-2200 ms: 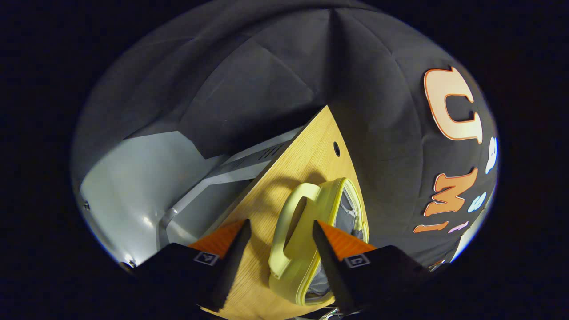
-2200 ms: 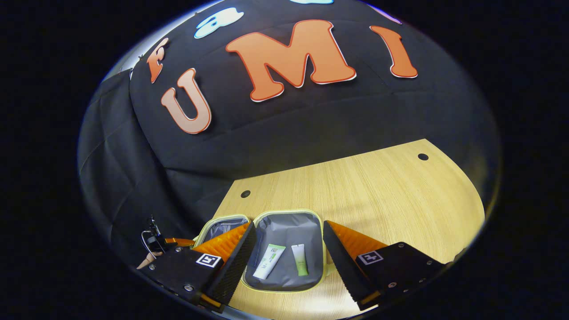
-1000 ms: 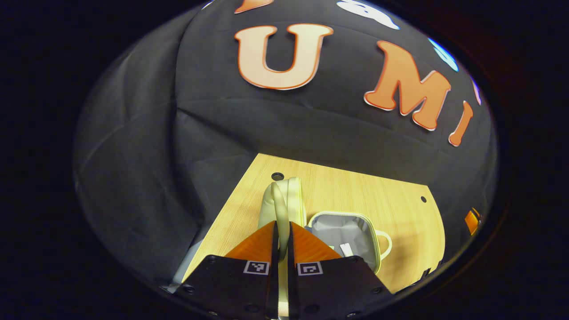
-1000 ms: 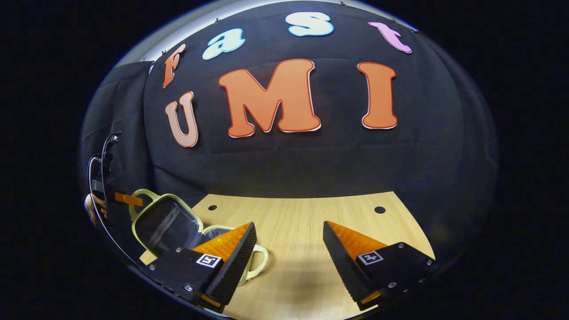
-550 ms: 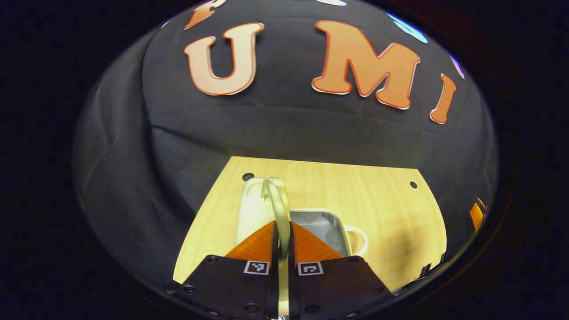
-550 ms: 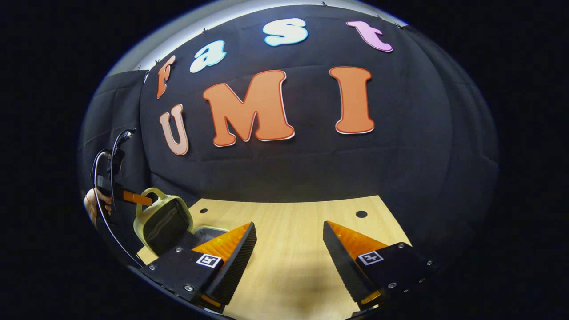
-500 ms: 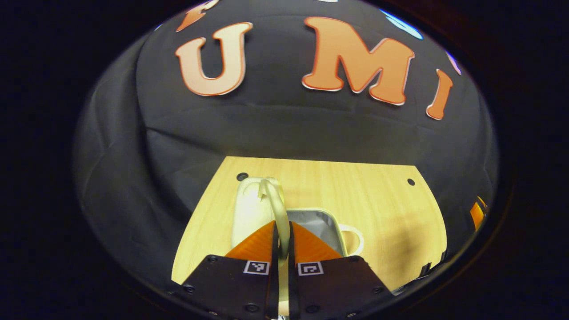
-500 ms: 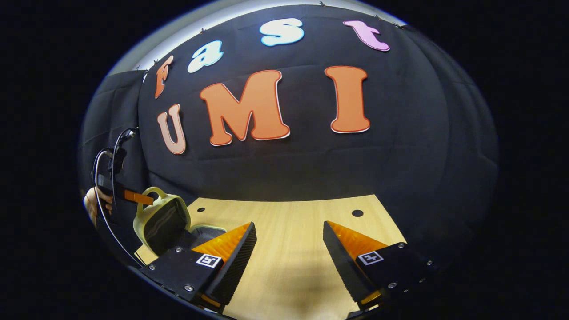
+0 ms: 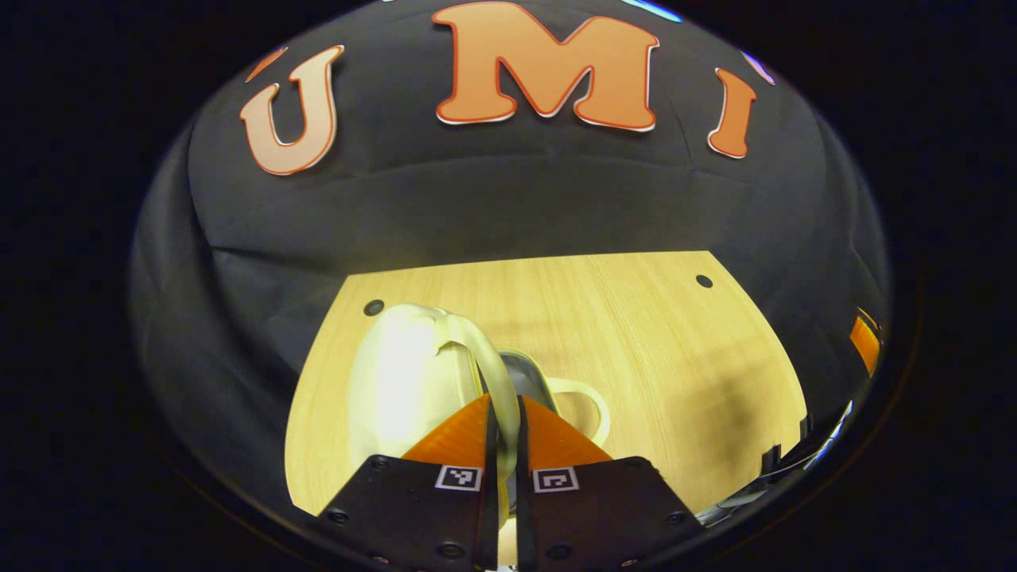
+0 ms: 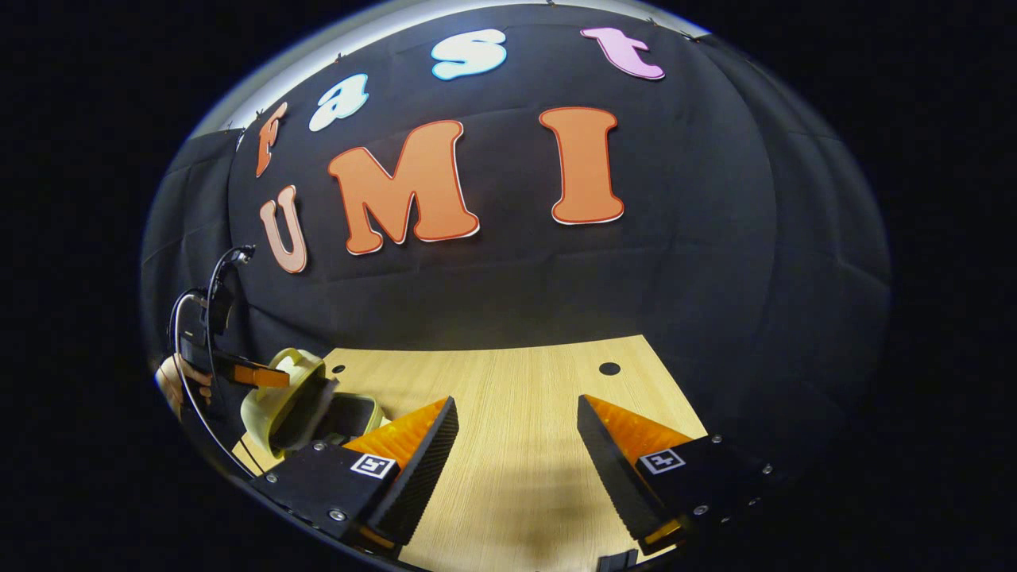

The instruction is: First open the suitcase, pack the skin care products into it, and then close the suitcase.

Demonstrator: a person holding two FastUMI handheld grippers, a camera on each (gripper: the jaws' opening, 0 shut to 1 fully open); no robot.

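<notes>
Lid's way further down than it was half a second back: the suitcase lid [image 9: 401,381] was standing closer to upright then, with a good slice of grey lining open beside it, and now it's tipped over the base so only a thin sliver of lining peeks out at about 1 o'clock from the fingertips in the left gripper view. Left gripper [image 9: 502,413] has both fingers pressed nearly together, pinching the lid's handle [image 9: 494,373], same grip as before. The other handle [image 9: 584,405], the one on the base, sticks out flat on the table [image 9: 636,334] at roughly 2 o'clock from those fingertips. From the right gripper view the suitcase [image 10: 298,401] sits way over at 9 o'clock, near the table's left edge, lid [image 10: 290,397] hanging at a slant over the dark base, with the left gripper [image 10: 254,373] clamped on the handle up top and a hand [image 10: 179,381] behind it. That view has also swung a bit since the earlier shot, so the case sits lower and looks flatter. Right gripper [image 10: 516,433] is spread wide, holding nothing, hovering over bare wood well apart from the case. Count: one suitcase, two handles, two grippers, two small round holes in the tabletop near its far edge. Can't see the skin care products now, the lid hides the inside.
</notes>
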